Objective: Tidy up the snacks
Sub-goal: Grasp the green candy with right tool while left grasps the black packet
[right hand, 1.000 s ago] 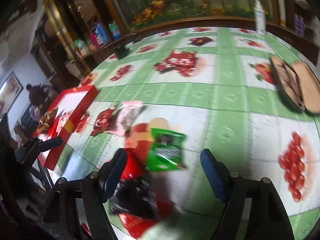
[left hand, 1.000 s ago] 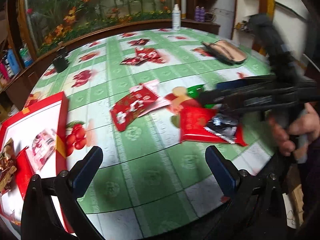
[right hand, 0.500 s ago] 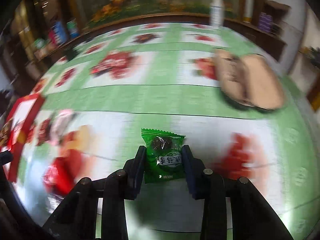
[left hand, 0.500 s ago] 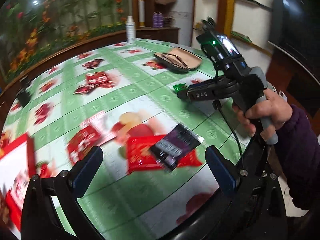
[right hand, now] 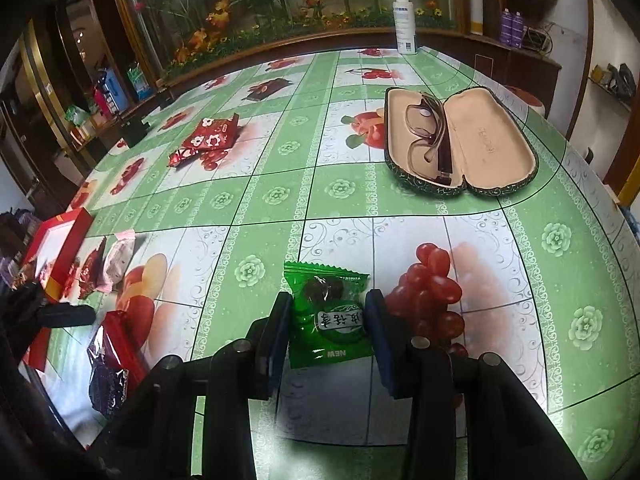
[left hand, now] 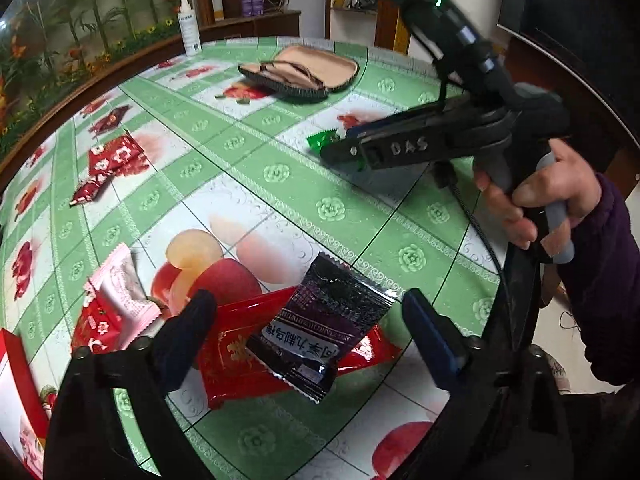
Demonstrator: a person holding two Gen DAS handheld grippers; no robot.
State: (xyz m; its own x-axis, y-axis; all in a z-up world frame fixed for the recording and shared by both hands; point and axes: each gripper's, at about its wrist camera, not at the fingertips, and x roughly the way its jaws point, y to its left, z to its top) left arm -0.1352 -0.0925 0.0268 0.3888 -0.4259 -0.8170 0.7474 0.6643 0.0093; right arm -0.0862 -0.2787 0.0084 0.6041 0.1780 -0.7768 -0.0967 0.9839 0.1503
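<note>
A black-purple snack packet (left hand: 320, 320) lies on a red packet (left hand: 240, 364) near the table's front edge. My left gripper (left hand: 308, 320) straddles both. Its jaws are closing, and its pads stand clear of the black packet. A green snack packet (right hand: 328, 312) sits between the pads of my right gripper (right hand: 328, 316), which touch its two side edges while the jaws open slightly. In the left wrist view the right gripper (left hand: 336, 148) reaches in from the right in a person's hand (left hand: 532, 200), with the green packet (left hand: 320, 140) at its tip.
A pink packet (left hand: 120, 284) and red packets (left hand: 116, 156) lie on the green fruit-print tablecloth (right hand: 280, 196). A red box (right hand: 60, 236) sits at the left edge. An open glasses case (right hand: 460, 148) lies far right, and a spray bottle (right hand: 404, 20) stands at the back.
My left gripper swung right until the black packet lay between its fingers, and its jaws narrowed. My right gripper moved from the black packet to the green one and closed around it.
</note>
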